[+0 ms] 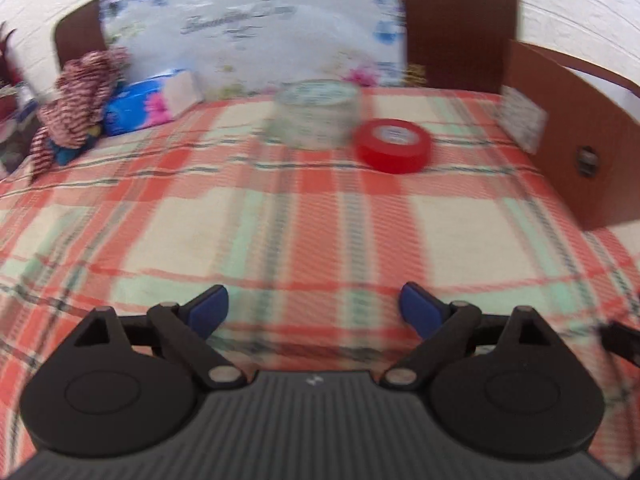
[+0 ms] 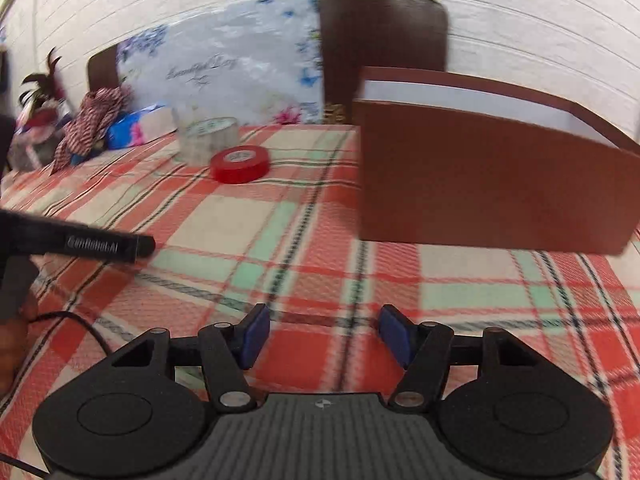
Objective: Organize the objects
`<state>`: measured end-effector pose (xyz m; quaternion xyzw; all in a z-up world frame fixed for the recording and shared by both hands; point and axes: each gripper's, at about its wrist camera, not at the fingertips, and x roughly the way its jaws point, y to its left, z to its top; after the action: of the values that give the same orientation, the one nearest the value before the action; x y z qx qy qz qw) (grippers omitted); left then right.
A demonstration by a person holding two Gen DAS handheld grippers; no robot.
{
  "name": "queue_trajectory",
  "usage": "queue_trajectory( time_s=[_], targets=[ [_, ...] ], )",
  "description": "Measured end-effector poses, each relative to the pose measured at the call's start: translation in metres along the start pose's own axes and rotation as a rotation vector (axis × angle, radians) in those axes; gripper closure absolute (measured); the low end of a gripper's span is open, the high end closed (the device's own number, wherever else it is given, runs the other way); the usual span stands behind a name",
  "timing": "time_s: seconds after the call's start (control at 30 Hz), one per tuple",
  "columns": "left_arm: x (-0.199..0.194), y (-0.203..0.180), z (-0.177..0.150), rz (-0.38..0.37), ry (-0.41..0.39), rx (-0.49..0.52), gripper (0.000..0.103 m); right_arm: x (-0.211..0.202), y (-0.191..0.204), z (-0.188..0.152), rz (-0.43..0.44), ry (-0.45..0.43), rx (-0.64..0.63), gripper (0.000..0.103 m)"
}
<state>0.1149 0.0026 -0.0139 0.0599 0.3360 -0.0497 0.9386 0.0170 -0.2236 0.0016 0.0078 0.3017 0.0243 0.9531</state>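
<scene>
A red tape roll (image 1: 394, 145) lies flat on the plaid bedspread, touching or just beside a clear tape roll (image 1: 316, 114) to its left. Both also show in the right wrist view, the red tape roll (image 2: 240, 164) and the clear tape roll (image 2: 206, 140). A brown open box (image 2: 492, 184) stands on the bed at the right; its wall shows in the left wrist view (image 1: 576, 140). My left gripper (image 1: 314, 310) is open and empty, well short of the rolls. My right gripper (image 2: 324, 336) is open and empty in front of the box. The left gripper's black body (image 2: 80, 242) shows at the left.
A blue tissue pack (image 1: 152, 104) and a striped red-white cloth (image 1: 76, 104) lie at the far left. A floral pillow (image 1: 256, 24) leans on the brown headboard (image 1: 460, 20). A black cable (image 2: 80, 320) trails at the lower left. The plaid bedspread (image 1: 280, 220) covers the bed.
</scene>
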Motion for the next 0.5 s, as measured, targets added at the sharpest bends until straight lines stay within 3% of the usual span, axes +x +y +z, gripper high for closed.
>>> queue_trajectory(
  time_s=[0.1, 0.2, 0.3, 0.5],
  targets=[
    [0.022, 0.044, 0.01, 0.06, -0.001, -0.078, 0.002, 0.012, 0.02, 0.009, 0.014, 0.0, -0.041, 0.038],
    [0.035, 0.072, 0.015, 0.058, -0.007, -0.157, 0.0, 0.023, 0.031, 0.016, 0.026, -0.001, -0.038, 0.036],
    [0.036, 0.067, 0.015, 0.084, -0.028, -0.127, 0.0, 0.028, 0.036, 0.018, 0.031, -0.009, -0.048, 0.033],
    [0.034, 0.069, 0.012, 0.064, -0.034, -0.143, 0.0, 0.031, 0.032, 0.018, 0.051, -0.015, -0.026, 0.033]
  ],
)
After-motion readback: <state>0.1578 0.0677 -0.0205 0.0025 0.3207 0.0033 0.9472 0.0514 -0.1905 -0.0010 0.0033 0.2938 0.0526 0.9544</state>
